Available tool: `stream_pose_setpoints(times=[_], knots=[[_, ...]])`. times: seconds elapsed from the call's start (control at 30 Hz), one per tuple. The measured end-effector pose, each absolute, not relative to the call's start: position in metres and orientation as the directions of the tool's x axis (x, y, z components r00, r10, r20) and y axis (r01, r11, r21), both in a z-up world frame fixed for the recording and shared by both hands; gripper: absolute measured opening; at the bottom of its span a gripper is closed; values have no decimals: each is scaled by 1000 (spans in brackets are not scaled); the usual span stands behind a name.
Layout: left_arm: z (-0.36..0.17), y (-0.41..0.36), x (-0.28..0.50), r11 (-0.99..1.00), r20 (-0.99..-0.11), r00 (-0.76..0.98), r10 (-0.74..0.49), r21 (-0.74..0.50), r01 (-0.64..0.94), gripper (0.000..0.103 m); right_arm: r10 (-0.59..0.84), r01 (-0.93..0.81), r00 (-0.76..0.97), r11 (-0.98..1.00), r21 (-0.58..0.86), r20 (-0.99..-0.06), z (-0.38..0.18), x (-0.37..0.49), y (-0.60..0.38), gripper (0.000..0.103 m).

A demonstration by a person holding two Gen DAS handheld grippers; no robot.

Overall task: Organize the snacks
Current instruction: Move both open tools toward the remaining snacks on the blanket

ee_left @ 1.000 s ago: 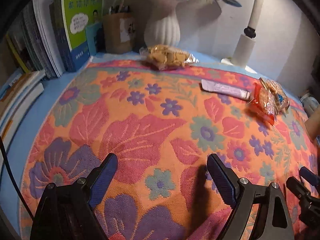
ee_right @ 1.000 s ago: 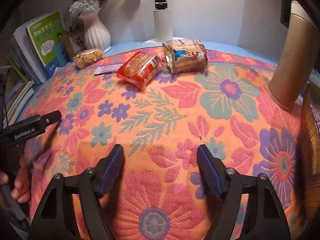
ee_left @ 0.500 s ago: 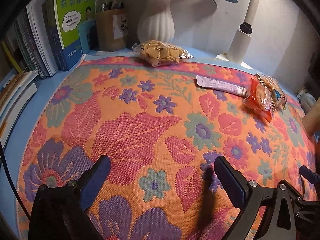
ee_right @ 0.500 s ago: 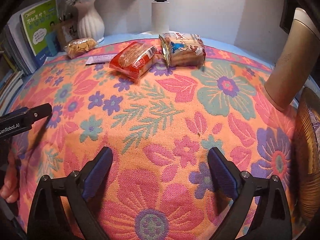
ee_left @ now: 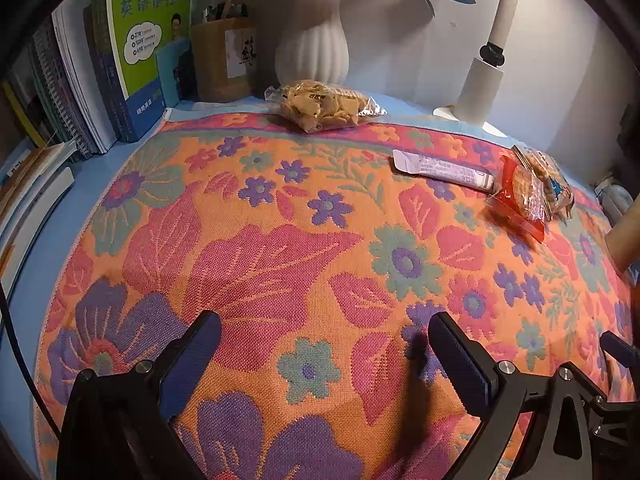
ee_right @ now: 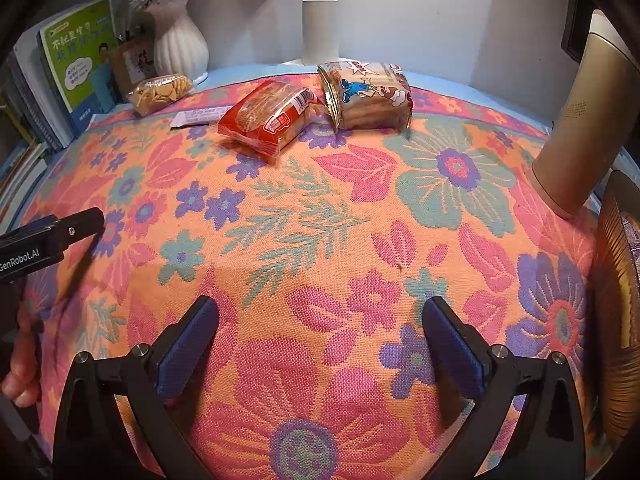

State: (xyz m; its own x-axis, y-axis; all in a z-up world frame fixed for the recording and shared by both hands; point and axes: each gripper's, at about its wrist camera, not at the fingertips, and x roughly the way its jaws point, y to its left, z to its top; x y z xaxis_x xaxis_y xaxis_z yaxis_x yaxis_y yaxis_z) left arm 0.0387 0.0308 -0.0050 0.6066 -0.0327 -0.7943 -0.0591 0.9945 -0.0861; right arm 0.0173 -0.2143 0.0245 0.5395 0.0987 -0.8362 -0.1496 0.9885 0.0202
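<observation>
Several snacks lie at the far side of a floral cloth point(ee_left: 280, 264). A clear bag of yellow crackers point(ee_left: 324, 105) point(ee_right: 162, 92) sits by the vase. A thin white stick packet point(ee_left: 442, 169) point(ee_right: 200, 115) lies to its right. A red cracker pack point(ee_right: 272, 117) point(ee_left: 520, 196) touches a cartoon-printed biscuit pack point(ee_right: 368, 95) point(ee_left: 554, 186). My left gripper point(ee_left: 324, 348) is open and empty, low over the near cloth. My right gripper point(ee_right: 320, 330) is open and empty, well short of the packs.
Books point(ee_left: 132, 60), a pen holder point(ee_left: 222, 56), a white vase point(ee_left: 312, 52) and a white lamp post point(ee_left: 486, 76) line the back. A tan cylinder point(ee_right: 580, 120) and a woven basket point(ee_right: 616, 308) stand at the right. The left gripper's side point(ee_right: 48, 240) shows in the right view.
Both grippers have opened wider and moved forward over the cloth toward the snacks. No snack has moved.
</observation>
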Motion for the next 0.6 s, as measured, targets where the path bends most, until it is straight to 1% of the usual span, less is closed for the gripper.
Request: stream_pose_setpoints(times=[0.6], knots=[[-5, 29, 39, 995, -795, 606, -30, -84, -61, 102, 98, -143, 541, 989, 23, -835, 24, 16, -214, 103]])
